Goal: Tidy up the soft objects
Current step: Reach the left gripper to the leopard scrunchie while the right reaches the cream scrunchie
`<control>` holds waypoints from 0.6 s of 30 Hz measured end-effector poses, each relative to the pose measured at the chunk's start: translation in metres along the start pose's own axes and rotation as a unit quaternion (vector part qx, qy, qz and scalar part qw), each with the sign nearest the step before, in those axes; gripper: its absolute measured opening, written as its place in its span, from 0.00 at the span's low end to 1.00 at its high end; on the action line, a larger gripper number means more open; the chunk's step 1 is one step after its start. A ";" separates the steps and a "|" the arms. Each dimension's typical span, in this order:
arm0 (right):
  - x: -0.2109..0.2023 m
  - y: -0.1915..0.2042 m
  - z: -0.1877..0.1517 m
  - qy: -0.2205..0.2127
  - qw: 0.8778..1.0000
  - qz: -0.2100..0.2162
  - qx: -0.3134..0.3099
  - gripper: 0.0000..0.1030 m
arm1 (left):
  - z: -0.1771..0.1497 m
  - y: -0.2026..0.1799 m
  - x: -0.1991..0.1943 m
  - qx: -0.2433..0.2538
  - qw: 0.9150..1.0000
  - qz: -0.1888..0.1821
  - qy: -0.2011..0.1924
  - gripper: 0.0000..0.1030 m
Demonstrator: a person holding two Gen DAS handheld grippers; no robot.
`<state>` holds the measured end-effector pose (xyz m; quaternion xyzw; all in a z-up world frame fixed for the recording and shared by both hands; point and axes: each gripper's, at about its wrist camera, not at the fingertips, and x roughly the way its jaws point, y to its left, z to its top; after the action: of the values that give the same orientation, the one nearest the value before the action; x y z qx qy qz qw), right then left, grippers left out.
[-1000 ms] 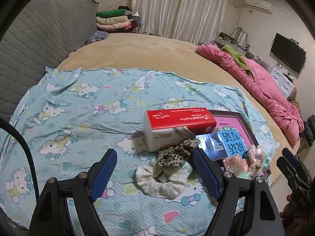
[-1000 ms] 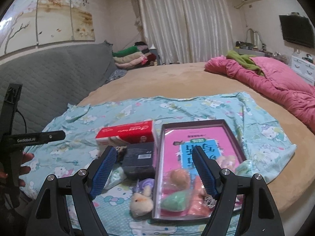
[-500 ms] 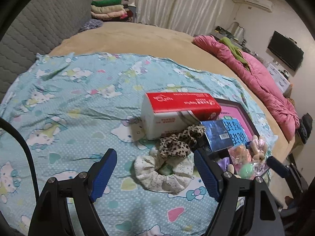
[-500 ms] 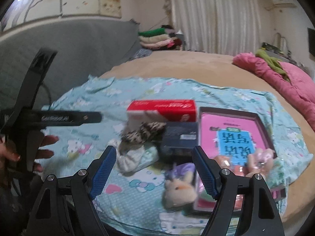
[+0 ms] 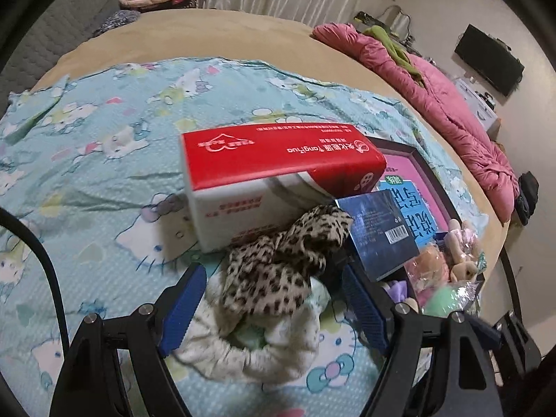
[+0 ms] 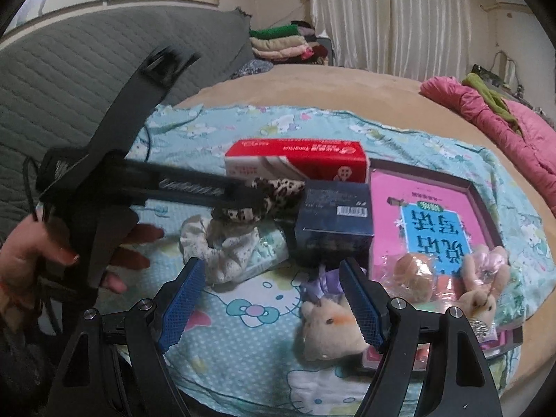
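A leopard-print scrunchie (image 5: 278,260) lies on a white scrunchie (image 5: 250,347) on the cartoon-cat sheet, in front of a red and white tissue box (image 5: 271,180). My left gripper (image 5: 274,309) is open and low over both, its blue pads standing either side of the leopard scrunchie without pressing it. In the right wrist view the left gripper (image 6: 255,201) reaches across to the leopard scrunchie (image 6: 278,191). My right gripper (image 6: 272,302) is open and empty above the sheet, with a beige plush toy (image 6: 330,319) by its right finger and the white scrunchie (image 6: 226,250) ahead on the left.
A dark blue box (image 6: 333,215) leans against the tissue box. A pink tray (image 6: 434,187) on the right holds a blue card and small plush toys (image 6: 483,278). A hand (image 6: 34,253) holds the left gripper. A pink quilt (image 5: 451,104) lies far right, and a grey headboard (image 6: 104,55) stands left.
Both grippers have sunk and moved in closer. The left one now straddles the scrunchies. The right view has swung left, and the left gripper has reached across it onto the leopard scrunchie.
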<state>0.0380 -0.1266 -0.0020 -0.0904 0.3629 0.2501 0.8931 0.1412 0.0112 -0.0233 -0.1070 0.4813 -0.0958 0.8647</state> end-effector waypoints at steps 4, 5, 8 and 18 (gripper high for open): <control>0.015 0.006 -0.002 0.012 1.000 0.001 -0.010 0.78 | 0.006 0.001 0.014 -0.003 1.000 -0.021 0.008 0.76; 0.017 0.007 -0.002 0.015 1.000 0.001 -0.012 0.78 | 0.006 0.003 0.016 -0.003 1.000 -0.024 0.009 0.74; 0.026 0.010 -0.003 0.023 1.000 0.003 -0.014 0.78 | 0.007 0.008 0.022 -0.016 0.999 -0.043 0.013 0.64; 0.057 0.025 0.007 0.038 0.999 0.006 -0.020 0.78 | 0.007 0.027 0.025 -0.035 0.995 -0.093 0.015 0.24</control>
<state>0.0641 -0.0814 -0.0362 -0.1155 0.3922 0.2593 0.8750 0.1622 0.0315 -0.0474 -0.1800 0.4856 -0.1601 0.8403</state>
